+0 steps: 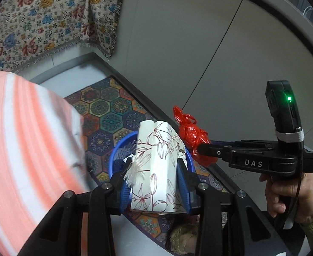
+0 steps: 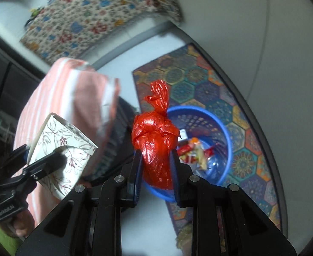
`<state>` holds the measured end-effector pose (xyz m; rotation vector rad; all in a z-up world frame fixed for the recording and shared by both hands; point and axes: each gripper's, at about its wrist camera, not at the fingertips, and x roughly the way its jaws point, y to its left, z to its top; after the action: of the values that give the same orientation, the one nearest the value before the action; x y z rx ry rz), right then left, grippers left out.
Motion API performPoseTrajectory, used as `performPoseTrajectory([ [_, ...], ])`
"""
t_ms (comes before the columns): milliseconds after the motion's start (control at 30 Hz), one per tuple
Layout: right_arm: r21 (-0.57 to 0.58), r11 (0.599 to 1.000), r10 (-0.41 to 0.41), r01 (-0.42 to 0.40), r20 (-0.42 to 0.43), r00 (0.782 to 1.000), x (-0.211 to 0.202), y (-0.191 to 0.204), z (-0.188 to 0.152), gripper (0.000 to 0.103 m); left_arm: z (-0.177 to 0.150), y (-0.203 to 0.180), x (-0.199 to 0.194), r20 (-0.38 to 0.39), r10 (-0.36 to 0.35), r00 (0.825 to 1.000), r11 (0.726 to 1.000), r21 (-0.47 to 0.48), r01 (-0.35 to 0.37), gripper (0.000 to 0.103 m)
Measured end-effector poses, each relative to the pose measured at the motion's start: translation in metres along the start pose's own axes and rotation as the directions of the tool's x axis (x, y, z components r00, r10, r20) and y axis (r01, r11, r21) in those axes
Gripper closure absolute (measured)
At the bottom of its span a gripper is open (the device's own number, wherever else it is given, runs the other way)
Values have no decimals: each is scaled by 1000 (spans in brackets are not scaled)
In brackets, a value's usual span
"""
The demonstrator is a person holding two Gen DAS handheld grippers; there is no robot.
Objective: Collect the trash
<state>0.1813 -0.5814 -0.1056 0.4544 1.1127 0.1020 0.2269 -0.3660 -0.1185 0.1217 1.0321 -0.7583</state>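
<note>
My left gripper (image 1: 154, 181) is shut on a white box with a dark red flower print (image 1: 156, 168), held above a blue plastic basket (image 1: 118, 151). The box also shows in the right wrist view (image 2: 62, 149). My right gripper (image 2: 156, 170) is shut on a knotted red plastic bag (image 2: 156, 140), held over the near rim of the blue basket (image 2: 227, 136). The red bag also shows in the left wrist view (image 1: 190, 136), to the right of the box. Wrappers (image 2: 195, 149) lie inside the basket.
The basket stands on a mat with coloured hexagons (image 2: 220, 89) on a grey floor (image 1: 199, 42). A pink and white striped cloth (image 1: 28, 149) hangs at the left. A flowered cloth with red characters (image 1: 39, 17) covers furniture behind.
</note>
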Motion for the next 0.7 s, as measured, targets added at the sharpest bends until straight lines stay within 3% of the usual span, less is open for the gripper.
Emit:
performPoseTrajectory([
  [200, 79, 996, 40, -39, -14, 999, 16, -37, -1, 78, 6, -6, 46, -32, 20, 999, 1000, 25, -20, 61],
  [267, 97, 994, 61, -59, -16, 998, 21, -45, 1, 71, 8, -3, 59, -30, 13, 999, 1000, 22, -12, 50],
  [400, 138, 989, 47, -48, 16, 999, 20, -56, -1, 46, 11, -2, 68, 5, 6, 1000, 1000, 3, -6, 44],
  [533, 137, 990, 28, -38, 74, 997, 5, -57, -4, 18, 11, -10, 53, 83, 57, 995, 997, 48, -61, 42],
  [633, 125, 992, -6, -8, 112, 994, -10, -49, -6, 2, 7, -17, 30, 126, 104, 987, 991, 66, -113, 37],
  [700, 107, 994, -48, 33, 141, 989, -21, -42, -7, 0, 1, -22, 10, 136, 108, 985, 991, 68, -118, 27],
])
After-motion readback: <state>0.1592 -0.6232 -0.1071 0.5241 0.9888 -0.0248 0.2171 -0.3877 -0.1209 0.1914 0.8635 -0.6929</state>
